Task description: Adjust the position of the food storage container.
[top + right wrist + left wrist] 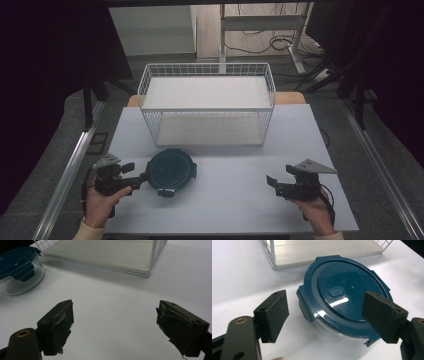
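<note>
Wide-open and gripping nothing, the left hand-held gripper (324, 315) straddles the blue-lidded container (344, 297) on the table (240, 200) before the wire basket (207, 107), so centre the rim before closing, while the right hand-held gripper (115, 327) waits open.

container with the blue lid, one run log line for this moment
left tool open at container | right tool open, apart | rack behind

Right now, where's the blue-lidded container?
In the high view the blue-lidded container sits on the table's left half, just in front of the white wire basket, beside the left hand-held gripper.
</note>
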